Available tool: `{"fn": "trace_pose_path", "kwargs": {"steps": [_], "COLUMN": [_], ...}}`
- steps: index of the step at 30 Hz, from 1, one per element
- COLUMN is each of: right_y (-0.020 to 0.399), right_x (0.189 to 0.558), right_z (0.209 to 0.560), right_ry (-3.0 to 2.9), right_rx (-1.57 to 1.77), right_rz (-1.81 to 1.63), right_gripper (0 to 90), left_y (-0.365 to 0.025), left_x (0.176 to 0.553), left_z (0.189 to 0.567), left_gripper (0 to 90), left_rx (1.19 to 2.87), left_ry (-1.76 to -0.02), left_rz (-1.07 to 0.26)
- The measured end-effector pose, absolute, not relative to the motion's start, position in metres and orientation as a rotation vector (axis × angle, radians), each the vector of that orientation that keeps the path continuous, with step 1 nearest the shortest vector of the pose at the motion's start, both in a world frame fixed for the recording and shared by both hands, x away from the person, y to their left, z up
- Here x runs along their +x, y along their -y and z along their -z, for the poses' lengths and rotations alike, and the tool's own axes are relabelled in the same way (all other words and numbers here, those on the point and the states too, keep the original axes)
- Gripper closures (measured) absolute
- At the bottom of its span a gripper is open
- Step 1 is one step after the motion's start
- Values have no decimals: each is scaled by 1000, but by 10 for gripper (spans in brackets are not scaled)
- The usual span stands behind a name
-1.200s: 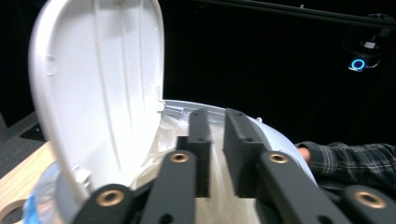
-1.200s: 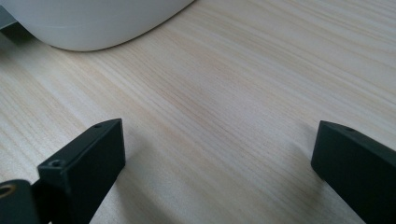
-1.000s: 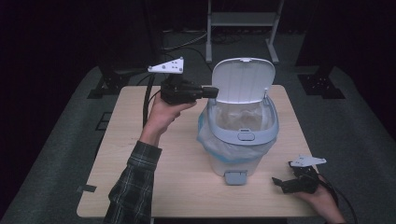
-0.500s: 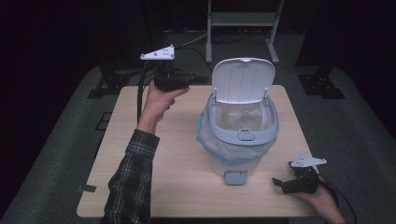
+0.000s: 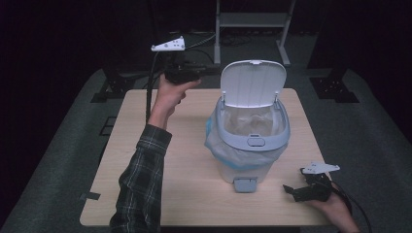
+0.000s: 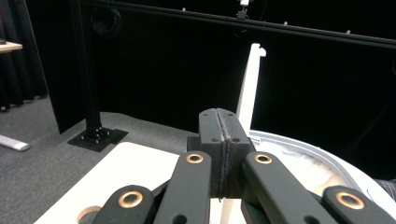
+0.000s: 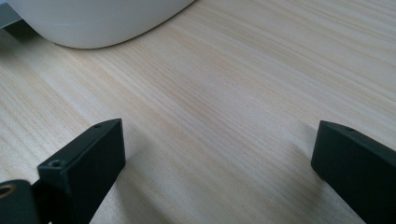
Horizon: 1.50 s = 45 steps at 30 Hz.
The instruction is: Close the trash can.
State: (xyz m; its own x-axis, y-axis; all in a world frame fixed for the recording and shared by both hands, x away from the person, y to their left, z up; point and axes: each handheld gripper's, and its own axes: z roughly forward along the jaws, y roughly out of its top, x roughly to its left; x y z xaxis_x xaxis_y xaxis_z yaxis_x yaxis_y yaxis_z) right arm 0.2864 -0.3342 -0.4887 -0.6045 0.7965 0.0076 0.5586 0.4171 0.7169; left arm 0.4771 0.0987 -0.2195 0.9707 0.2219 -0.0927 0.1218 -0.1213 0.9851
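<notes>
My left gripper (image 5: 206, 72), jaws closed empty, hangs beside the raised white plastic lid (image 5: 252, 83) of the pedal bin (image 5: 248, 145), probably apart; right gripper (image 5: 297, 192) rests wide open on the surface's (image 5: 145, 160) near right corner.

Lab or recording studio: black curtains (image 6: 154, 65) hang behind the left gripper (image 6: 223, 154), a black stand (image 6: 88, 84) bolted to grey carpet (image 5: 53, 160), a metal rack (image 5: 252, 19) beyond it, a plain wooden table (image 7: 233, 93) under the right gripper (image 7: 217, 158).

A white-lidded, grey-rimmed bin (image 5: 250, 141) stands on pale wood-grain table (image 5: 145, 184) (sleeve (image 5: 141, 170) dark plaid).
</notes>
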Motion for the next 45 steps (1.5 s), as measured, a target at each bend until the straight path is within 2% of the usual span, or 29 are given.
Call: {"fn": "trace_pose_path", "kwargs": {"steps": [16,45], "right_y": [334,334], "right_x": [286,286], "right_z": [489,489], "right_ry": [-2343,-2342], "right_rx": [1168,1167], "right_rz": [-995,-995], "right_gripper": [19,19], "left_y": [-92,-95], "left_x": [475,427], "left_z": [221,242], "left_gripper": [900,900], "left_rx": [1677,1758], "left_ry": [-216,-119], "left_rz": [-17,25]}}
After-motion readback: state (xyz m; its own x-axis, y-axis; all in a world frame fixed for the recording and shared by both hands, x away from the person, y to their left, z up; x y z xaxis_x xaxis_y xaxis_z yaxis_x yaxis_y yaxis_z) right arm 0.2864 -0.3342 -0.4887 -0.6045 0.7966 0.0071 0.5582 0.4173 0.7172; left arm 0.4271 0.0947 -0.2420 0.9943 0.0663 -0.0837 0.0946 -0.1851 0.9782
